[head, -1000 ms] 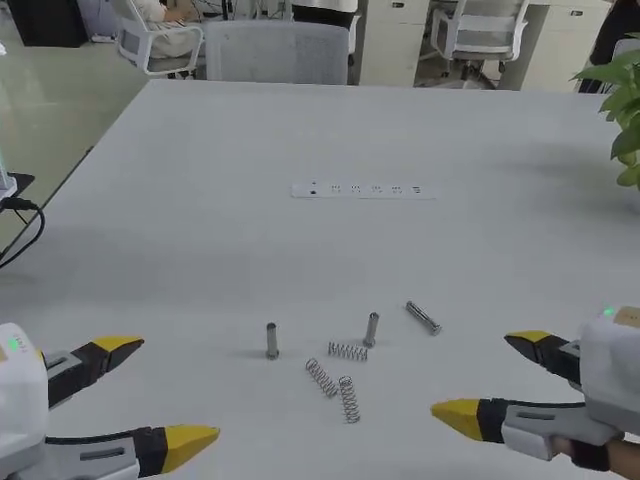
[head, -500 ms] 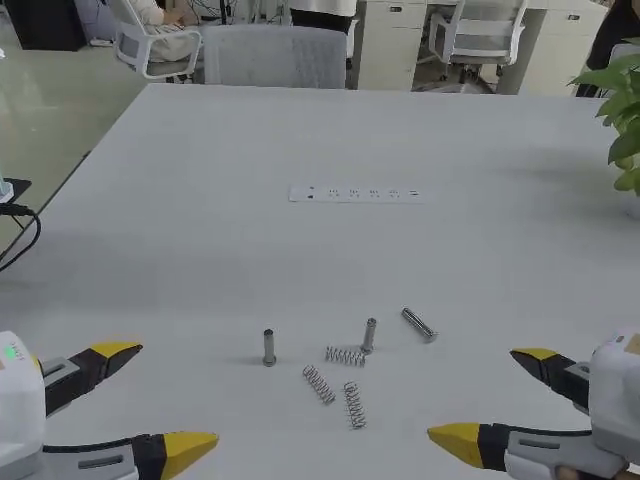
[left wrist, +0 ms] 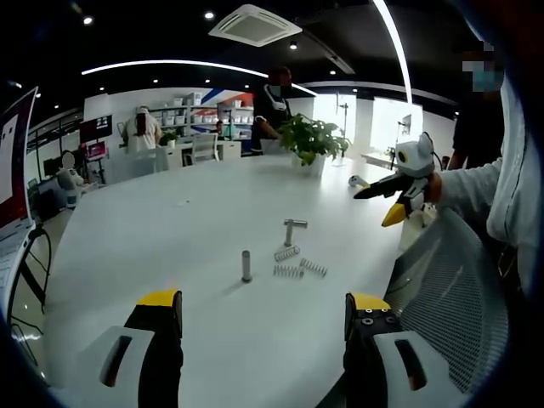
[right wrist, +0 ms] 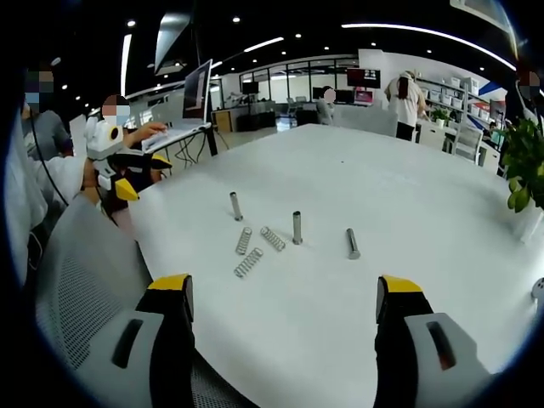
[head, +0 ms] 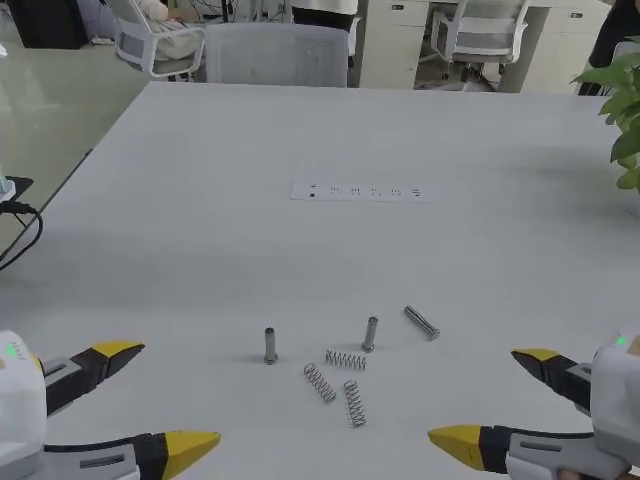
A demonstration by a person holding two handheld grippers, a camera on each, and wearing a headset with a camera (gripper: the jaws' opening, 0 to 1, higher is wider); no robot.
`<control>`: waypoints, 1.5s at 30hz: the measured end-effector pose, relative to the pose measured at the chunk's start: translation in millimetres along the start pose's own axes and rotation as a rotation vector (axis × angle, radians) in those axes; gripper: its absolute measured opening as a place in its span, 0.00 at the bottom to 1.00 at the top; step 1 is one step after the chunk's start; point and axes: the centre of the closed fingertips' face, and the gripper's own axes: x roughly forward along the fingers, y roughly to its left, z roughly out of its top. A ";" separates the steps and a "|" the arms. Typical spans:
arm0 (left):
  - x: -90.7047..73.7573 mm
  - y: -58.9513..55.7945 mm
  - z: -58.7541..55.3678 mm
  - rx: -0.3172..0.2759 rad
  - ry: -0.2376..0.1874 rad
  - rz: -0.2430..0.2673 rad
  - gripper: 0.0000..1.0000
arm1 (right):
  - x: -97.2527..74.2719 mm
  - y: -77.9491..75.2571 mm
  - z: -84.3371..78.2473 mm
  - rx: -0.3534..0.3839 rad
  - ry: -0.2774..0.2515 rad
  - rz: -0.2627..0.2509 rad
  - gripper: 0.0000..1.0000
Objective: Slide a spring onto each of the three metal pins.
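left tongs (head: 168, 394), right tongs (head: 480, 396), both agape

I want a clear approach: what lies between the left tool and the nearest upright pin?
Only bare table lies between the left tool and that pin; the head view and left gripper view show it.

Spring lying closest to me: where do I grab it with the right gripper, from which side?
I'd pinch the nearest spring across its coils near one end, descending from above with the open right gripper. It lies flat, pointing roughly away from you, so jaws fit either side and the other end stays free for a pin.
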 end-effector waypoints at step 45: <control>-2.0 2.7 0.9 -0.007 -0.007 0.012 0.75 | -0.3 1.4 1.7 0.010 -0.005 0.010 0.91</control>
